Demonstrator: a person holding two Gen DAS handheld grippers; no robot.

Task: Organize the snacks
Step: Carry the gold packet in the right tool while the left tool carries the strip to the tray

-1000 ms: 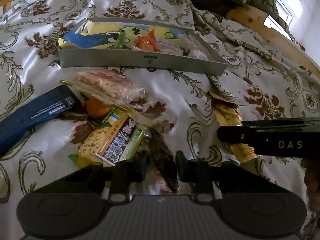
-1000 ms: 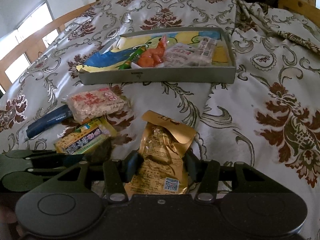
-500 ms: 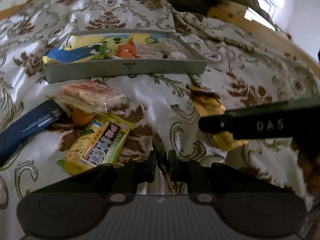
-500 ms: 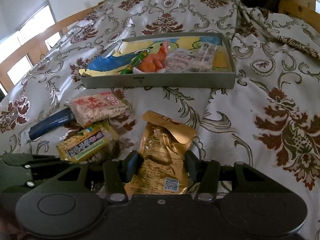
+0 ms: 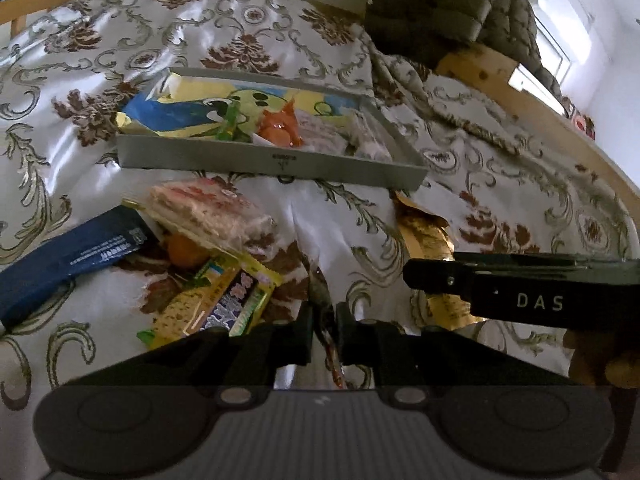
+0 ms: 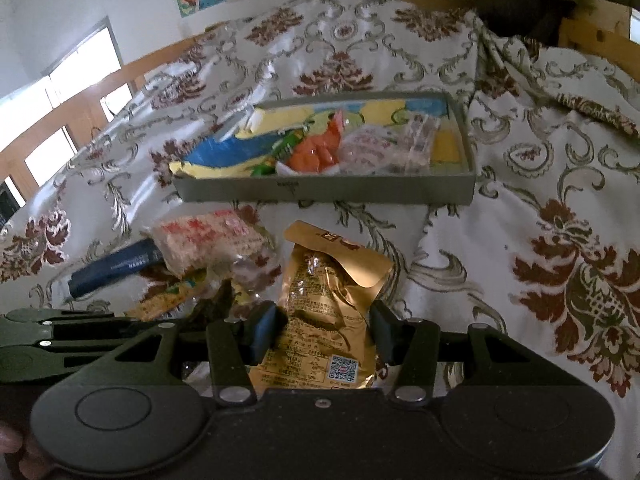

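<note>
The left tongs [image 5: 325,330] are clamped on a thin dark packet [image 5: 320,296]; most of it is hidden between the pads and its print cannot be read. The right tongs [image 6: 323,330] stand apart, astride a gold pouch [image 6: 328,300]; the picture does not settle whether the pads touch it. The pouch's lower end is cut off by the tong body.

Ahead of both tongs, well apart from them, a grey tray [image 6: 320,190] lies on the patterned bedspread [image 6: 540,200]. It holds a yellow-and-blue bag [image 6: 224,152], a green packet [image 6: 286,146], an orange one [image 6: 316,152] and clear wrappers [image 6: 376,148] whose contents are too blurred to name.

Just ahead-left of the left tongs sits a heap: a yellow packet [image 5: 212,304], an orange piece [image 5: 184,248] half buried under a rice-cake pack [image 5: 208,212], and a blue packet [image 5: 68,256] running out of view at the left edge. From the left camera the right tongs [image 5: 412,274] cross in from the right, hiding part of the gold pouch [image 5: 424,232].

Bare bedspread lies between the heap and the tray's near wall, and wide on the right of the right tongs. A wooden rail [image 5: 540,108] bounds the bed far right; a dark quilt [image 5: 440,0] lies beyond the tray.
</note>
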